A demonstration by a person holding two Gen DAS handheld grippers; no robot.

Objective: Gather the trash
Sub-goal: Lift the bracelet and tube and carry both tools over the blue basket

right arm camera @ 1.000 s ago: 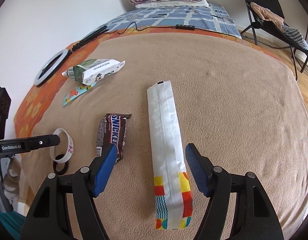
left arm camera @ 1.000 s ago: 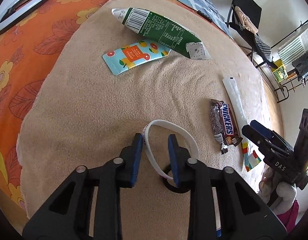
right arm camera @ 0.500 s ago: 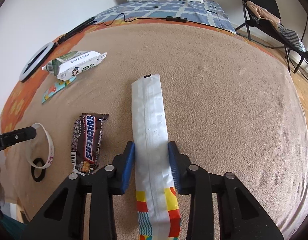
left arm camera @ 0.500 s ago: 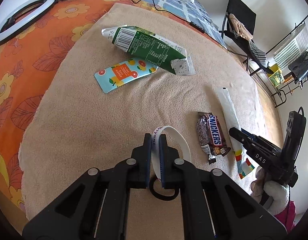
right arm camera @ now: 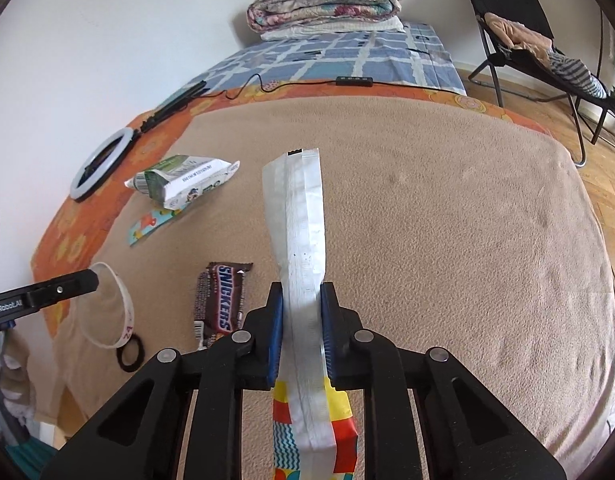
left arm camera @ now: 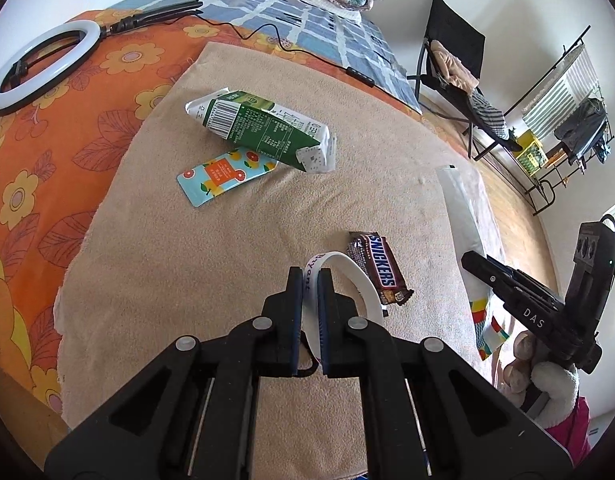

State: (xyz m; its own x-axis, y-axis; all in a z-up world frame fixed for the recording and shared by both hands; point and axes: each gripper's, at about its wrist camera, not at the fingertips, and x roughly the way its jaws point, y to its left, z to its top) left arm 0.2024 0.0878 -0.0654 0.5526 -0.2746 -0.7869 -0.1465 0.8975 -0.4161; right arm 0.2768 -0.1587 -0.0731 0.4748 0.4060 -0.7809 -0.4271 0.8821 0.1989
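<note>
two handheld grippers work over a tan blanket [right arm camera: 447, 208] spread on a bed with an orange flowered cover [left arm camera: 67, 128].

the left gripper [left arm camera: 310, 280] has its jaws pressed together on a white wristband [left arm camera: 357, 276], pinching the near side of the loop, which sticks up between the pads. a black hair tie [right arm camera: 130, 354] lies on the blanket just under the band.

the right gripper [right arm camera: 302, 300] is pinching a long white wrapper [right arm camera: 303, 216] with a bright patterned end; its jaws are closing on it, the blue pads pressing both edges so the strip buckles. the far end of the wrapper points away toward the far side of the blanket, and the patterned end hangs near the camera.

between the two grippers a snickers wrapper [right arm camera: 221, 304] lies flat on the blanket, just left of the long wrapper and just right of the wristband.

farther off to the left, a green and white carton [left arm camera: 263, 132] lies on its side, resting partly on a small light blue sachet [left arm camera: 223, 174] printed with oranges.

a white ring light [left arm camera: 39, 64] lies on the orange cover at far left. folded quilts [right arm camera: 323, 0] are stacked at the far end of the bed, and a black folding chair [right arm camera: 519, 36] stands at far right.
</note>
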